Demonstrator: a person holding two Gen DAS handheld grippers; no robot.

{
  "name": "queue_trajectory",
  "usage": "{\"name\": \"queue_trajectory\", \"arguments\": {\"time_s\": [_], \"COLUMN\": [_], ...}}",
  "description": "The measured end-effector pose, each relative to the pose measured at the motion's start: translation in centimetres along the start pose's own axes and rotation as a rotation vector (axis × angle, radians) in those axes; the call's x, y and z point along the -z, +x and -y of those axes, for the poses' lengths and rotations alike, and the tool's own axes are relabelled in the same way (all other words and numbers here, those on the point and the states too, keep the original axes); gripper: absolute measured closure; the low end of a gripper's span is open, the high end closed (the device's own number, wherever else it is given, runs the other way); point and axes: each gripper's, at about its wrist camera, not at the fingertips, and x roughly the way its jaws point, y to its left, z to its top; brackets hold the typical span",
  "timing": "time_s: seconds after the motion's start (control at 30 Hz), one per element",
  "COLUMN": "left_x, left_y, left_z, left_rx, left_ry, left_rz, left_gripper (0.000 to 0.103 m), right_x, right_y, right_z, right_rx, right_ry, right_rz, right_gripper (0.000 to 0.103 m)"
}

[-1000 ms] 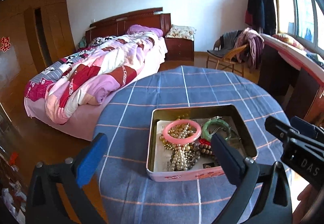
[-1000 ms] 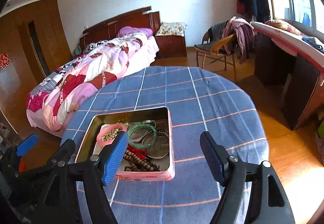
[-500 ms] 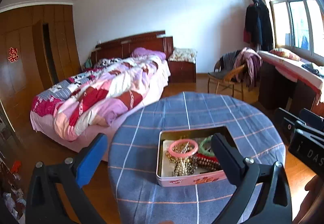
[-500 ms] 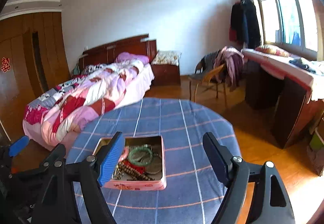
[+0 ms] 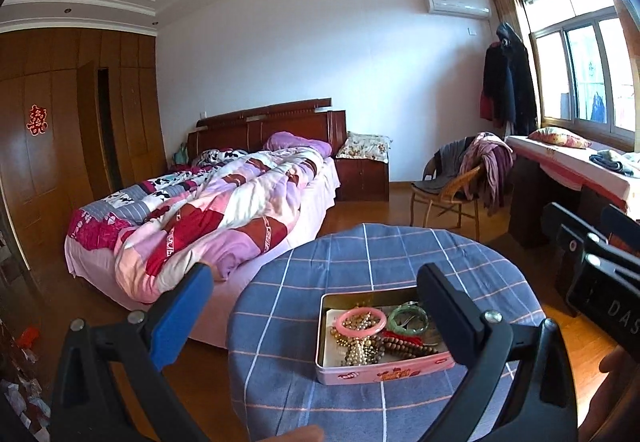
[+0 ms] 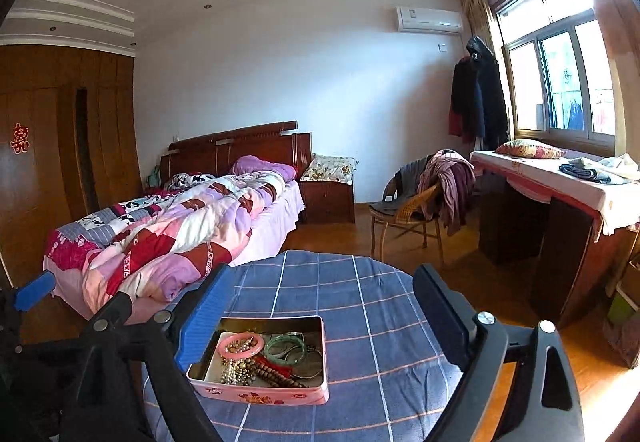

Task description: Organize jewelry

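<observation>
The pink tin [image 6: 280,394] of jewelry sits on the table [image 6: 360,290], below and ahead of your right hand-held gripper [image 6: 320,322], whose jaws are opening with nothing between them. Your left hand-held gripper [image 5: 316,318] is spread, empty, well short of the tin.

Tablecloth [image 6: 360,306]: blue, white-and-pink grid; tin [image 6: 256,394]: pink. Bangles: one pink bangle [image 6: 240,346]; one green bangle [image 6: 285,348]. Quilt [image 6: 168,238]: pink, red, lilac patchwork.

The round worktop [image 6: 360,290] is bare checked cloth all around the open tin [image 6: 280,398], so there is free passage from above and on its right. Inside, bangles and beads crowd together. The bed [image 6: 180,234] stands close beyond the left edge, the chair [image 6: 408,210] further back.
</observation>
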Motion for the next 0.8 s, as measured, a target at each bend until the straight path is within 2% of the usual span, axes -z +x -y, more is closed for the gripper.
{"name": "queue_trajectory", "arguments": {"time_s": [0.8], "left_x": [0.33], "left_y": [-0.37], "left_z": [0.17], "left_rx": [0.003], "left_ry": [0.004], "left_rz": [0.001], "left_gripper": [0.000], "right_x": [0.23], "right_y": [0.00], "right_z": [0.19], "right_rx": [-0.003], "right_ry": [0.012], "right_rz": [-0.010], "right_gripper": [0.011]}}
